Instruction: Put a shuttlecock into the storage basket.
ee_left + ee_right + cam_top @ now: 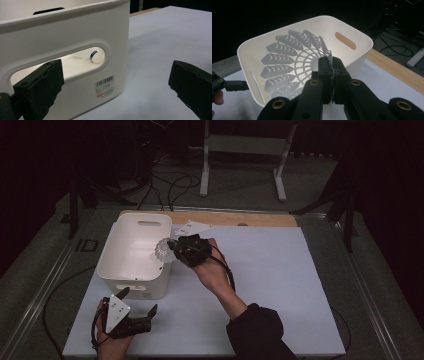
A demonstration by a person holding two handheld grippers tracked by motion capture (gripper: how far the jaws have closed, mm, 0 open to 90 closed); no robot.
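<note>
While the right gripper (331, 72) pinches only the shuttlecock (292, 65) skirt's edge above the bin (362, 53), it could slip; the left gripper (117, 82) stands open nearby.

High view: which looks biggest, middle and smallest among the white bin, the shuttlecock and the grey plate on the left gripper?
1. white bin
2. shuttlecock and grey plate: look alike in size, so unranked.

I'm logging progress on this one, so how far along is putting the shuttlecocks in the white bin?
Done: one shuttlecock already lies inside the white bin, seen through its handle slot. In hand: the right gripper is shut on the skirt of a second shuttlecock, held over the bin's rim. Left: letting it drop in. The left gripper rests open beside the bin's near wall.
</note>
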